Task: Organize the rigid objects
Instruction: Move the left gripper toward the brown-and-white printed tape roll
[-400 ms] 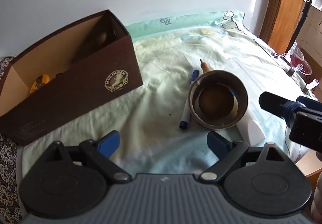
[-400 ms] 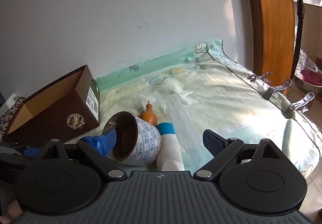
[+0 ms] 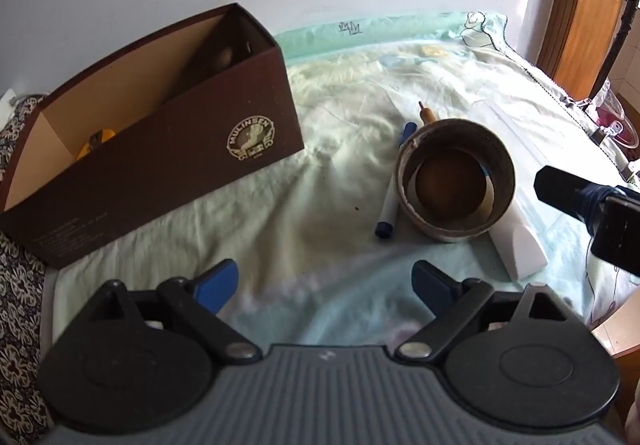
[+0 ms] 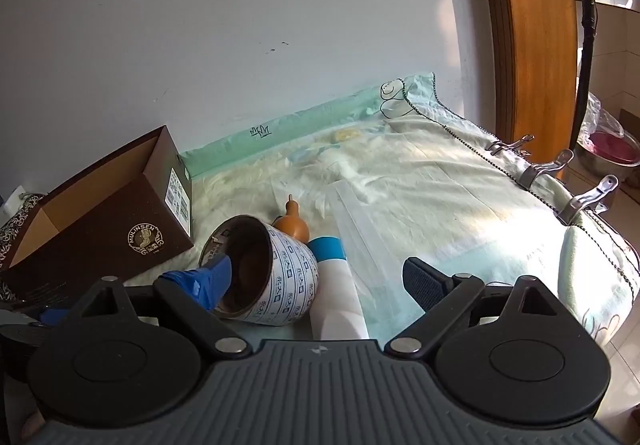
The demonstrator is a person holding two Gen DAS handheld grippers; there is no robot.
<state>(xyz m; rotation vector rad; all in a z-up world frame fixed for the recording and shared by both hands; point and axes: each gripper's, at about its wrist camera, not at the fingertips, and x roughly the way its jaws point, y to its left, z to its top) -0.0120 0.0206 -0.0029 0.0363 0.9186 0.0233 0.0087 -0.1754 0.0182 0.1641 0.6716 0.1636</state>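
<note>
A brown cardboard shoe box (image 3: 168, 149) stands open at the upper left of the left wrist view, its long side toward the camera, and something yellow (image 3: 96, 141) already lies in its near end, so it reads as the bin for the loose things. Those sit together right of centre on the pale green sheet (image 3: 312, 245): a paper cup (image 3: 454, 185) tipped on its side with its mouth toward this camera, a blue-capped marker (image 3: 390, 201) lying along its left flank and touching or nearly touching it, a white tube (image 3: 518, 245) against its right flank, and a small orange gourd (image 4: 290, 227) just behind it, plainest in the right wrist view. The left gripper (image 3: 324, 283) hangs over bare sheet at the bottom of its frame, its blue fingers spread fully apart with nothing between them. The right gripper (image 4: 316, 279) is also spread wide and empty; it sits low beside the cluster, and its left fingertip (image 4: 216, 271) appears in front of the cup's mouth, though whether it is inside the rim I cannot tell. That stance suggests the cup is the next pick.
</note>
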